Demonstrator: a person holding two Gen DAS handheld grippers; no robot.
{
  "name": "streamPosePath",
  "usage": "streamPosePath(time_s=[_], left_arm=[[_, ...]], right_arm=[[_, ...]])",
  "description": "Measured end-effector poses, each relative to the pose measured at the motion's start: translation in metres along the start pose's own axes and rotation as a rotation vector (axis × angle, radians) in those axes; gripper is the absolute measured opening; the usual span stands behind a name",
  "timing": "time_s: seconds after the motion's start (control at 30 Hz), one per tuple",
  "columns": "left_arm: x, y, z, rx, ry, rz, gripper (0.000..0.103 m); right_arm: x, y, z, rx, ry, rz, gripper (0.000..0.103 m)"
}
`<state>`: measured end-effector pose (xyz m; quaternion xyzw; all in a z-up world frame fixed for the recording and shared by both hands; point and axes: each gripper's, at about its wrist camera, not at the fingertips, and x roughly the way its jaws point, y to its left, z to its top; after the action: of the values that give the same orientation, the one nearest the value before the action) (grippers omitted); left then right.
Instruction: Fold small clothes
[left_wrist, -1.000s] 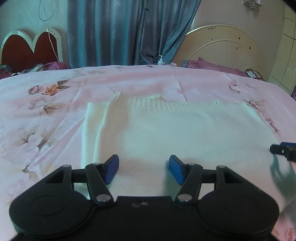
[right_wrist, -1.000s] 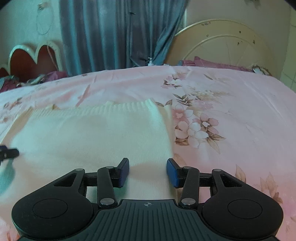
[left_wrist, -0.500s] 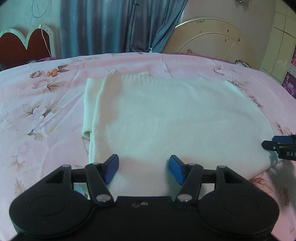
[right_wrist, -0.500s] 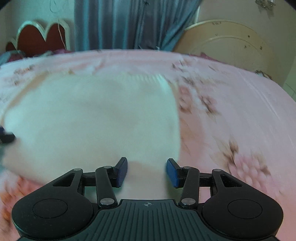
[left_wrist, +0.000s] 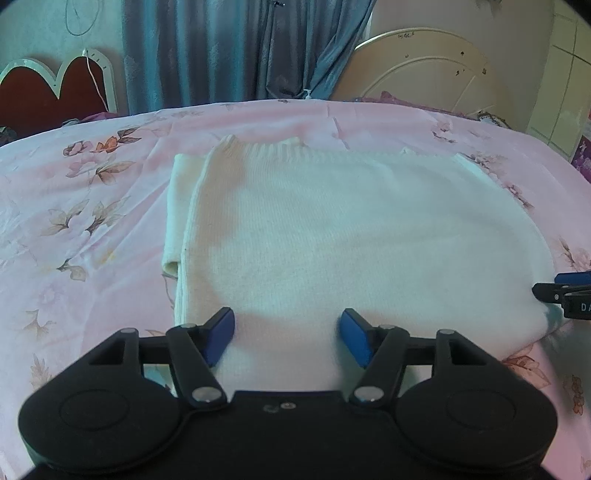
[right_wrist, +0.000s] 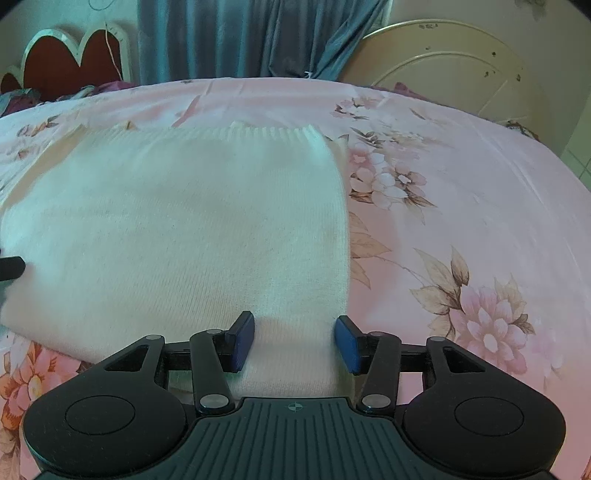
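**Sweater partly folded, both tongs poised at the near edge**

A white knit sweater (left_wrist: 332, 236) lies flat on the pink flowered bed (left_wrist: 92, 206). On its left side a sleeve (left_wrist: 177, 210) appears tucked under, showing as a narrow strip beside the body, so the side folds look done. The left tongs (left_wrist: 287, 335) stand wide over the near hem, holding nothing. The right tongs (right_wrist: 294, 341) are likewise wide and empty at the sweater's right near corner. The fold from near hem to ribbed far edge seems left to do.
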<state>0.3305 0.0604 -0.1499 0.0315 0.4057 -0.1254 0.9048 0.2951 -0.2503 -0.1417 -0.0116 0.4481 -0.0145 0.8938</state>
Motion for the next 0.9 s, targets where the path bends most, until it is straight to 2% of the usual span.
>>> streamPosePath(time_s=[0.13,0.33,0.5,0.7,0.9], left_arm=[[0.001,-0.005,0.006,-0.045,0.034,0.04,0.068],[-0.007,-0.014,0.01,-0.144,0.076,0.112,0.069],[-0.026,-0.019,0.007,-0.244,0.096,0.136,0.069],[-0.051,-0.023,-0.007,-0.348,0.111,0.139,0.07],[-0.052,-0.006,-0.027,-0.49,0.145,0.098,0.07]], right_arm=[[0.001,-0.005,-0.001,-0.014,-0.005,0.025,0.052],[0.004,-0.031,0.002,0.039,0.01,0.118,0.07],[-0.019,-0.037,0.009,-0.002,-0.043,0.219,0.07],[-0.038,-0.019,0.016,-0.041,-0.09,0.347,0.07],[-0.039,0.011,0.024,-0.07,-0.092,0.404,0.07]])
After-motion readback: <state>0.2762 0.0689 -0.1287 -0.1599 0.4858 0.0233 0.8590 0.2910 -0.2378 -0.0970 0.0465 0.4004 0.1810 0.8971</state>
